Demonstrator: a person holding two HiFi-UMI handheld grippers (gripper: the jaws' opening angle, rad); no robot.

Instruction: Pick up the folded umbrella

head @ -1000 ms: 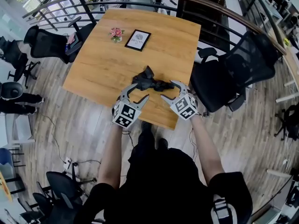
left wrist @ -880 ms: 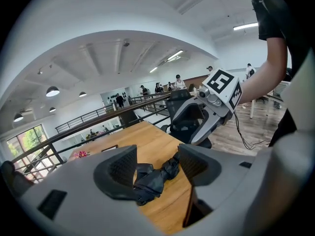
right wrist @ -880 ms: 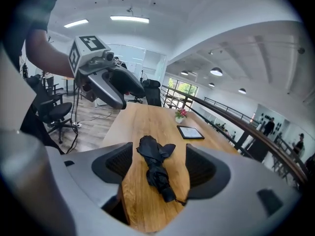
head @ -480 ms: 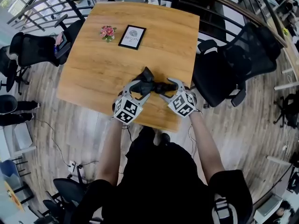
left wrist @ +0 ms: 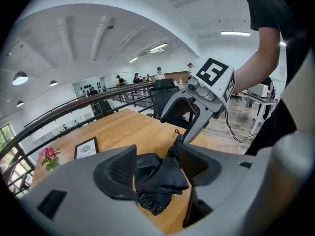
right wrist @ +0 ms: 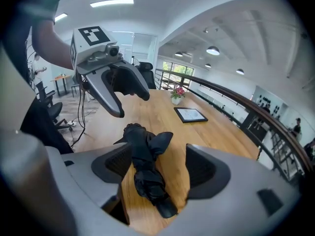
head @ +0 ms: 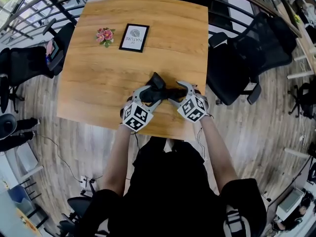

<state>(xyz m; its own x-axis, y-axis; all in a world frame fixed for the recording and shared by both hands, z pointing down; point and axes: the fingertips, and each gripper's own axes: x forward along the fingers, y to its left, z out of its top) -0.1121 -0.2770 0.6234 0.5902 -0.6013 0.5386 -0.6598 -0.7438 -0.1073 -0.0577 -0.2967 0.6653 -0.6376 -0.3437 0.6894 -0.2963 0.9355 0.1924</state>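
Straddling the folded black umbrella (head: 163, 88) from either end, your left gripper (head: 147, 96) and right gripper (head: 177, 92) both have their jaws spread wide, with the fabric between the pads but not clamped. The umbrella lies on the wooden table (head: 98, 78) near its lower edge, mid-frame. A framed card (head: 134, 37) and flowers (head: 104, 35) sit at the upper left.

Black short-sleeved top (head: 170, 191), white-striped sleeve (head: 236, 222) at five o'clock; grey left gripper (head: 152, 95) and right gripper (head: 174, 93) bear black-and-white marker cubes (head: 137, 118).
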